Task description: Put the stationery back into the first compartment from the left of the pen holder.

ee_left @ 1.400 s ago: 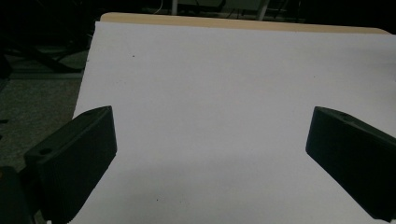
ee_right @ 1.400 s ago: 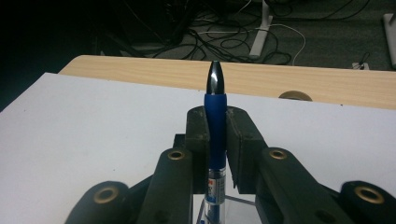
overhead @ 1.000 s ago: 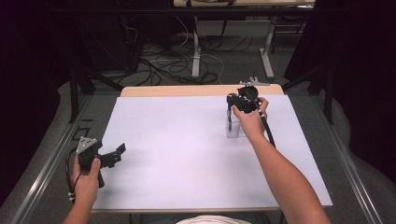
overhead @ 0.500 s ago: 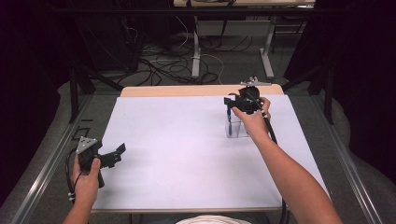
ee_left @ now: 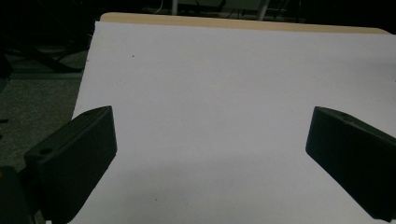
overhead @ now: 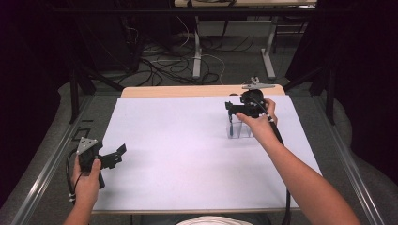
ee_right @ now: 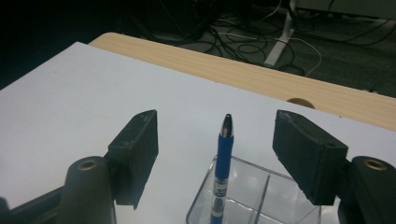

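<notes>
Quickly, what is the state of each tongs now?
Left tongs: open, holding nothing.
Right tongs: open, above the blue pen, not gripping it.

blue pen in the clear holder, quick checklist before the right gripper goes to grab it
1. Right gripper open: ok, jaws stand wide apart.
2. Blue pen between the jaws: ok, roughly centred.
3. Pen upright in the clear holder: ok, slightly tilted, in its left compartment.
4. Jaws clear of the holder's rim: cannot tell.
5. Left gripper out of the way: ok, open at the white mat's left edge.
</notes>
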`<state>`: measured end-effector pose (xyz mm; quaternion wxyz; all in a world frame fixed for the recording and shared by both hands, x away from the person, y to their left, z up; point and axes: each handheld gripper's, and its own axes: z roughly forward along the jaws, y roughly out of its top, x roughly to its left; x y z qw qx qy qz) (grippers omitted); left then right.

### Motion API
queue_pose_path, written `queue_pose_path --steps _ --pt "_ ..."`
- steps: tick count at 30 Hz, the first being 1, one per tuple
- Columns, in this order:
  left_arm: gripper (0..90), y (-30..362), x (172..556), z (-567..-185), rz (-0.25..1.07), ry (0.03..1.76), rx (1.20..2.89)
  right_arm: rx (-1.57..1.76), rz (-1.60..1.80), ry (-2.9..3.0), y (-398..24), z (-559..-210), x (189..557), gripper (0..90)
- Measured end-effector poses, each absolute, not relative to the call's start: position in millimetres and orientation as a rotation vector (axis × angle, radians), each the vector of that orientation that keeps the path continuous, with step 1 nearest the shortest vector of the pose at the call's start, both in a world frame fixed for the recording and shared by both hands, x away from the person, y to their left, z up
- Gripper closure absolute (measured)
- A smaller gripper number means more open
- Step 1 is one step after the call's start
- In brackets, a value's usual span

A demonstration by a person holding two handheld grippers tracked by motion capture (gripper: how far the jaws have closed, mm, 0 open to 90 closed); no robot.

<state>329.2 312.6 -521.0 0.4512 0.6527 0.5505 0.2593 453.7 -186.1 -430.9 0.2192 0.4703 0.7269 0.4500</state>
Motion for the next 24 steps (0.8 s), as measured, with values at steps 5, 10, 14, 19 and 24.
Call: queue_pose_path --steps 5,10,14,19,24 --pt "1.9 313 329 -521 0.639 1.361 1.617 1.284 1.279 2.03 -188 -430 445 30.1" --pt "1.9 313 329 -521 0.638 1.36 1.621 1.28 1.319 2.038 -191 -433 435 29.3" --pt "1.8 312 329 -521 0.639 1.361 1.623 1.263 1.324 2.045 -195 -436 426 27.1" --pt "1.8 312 329 -521 0.643 1.357 1.625 1.271 1.329 2.055 -199 -441 415 22.0" --pt "1.8 312 329 -521 0.643 1.356 1.624 1.226 1.308 2.062 -204 -445 406 20.4"
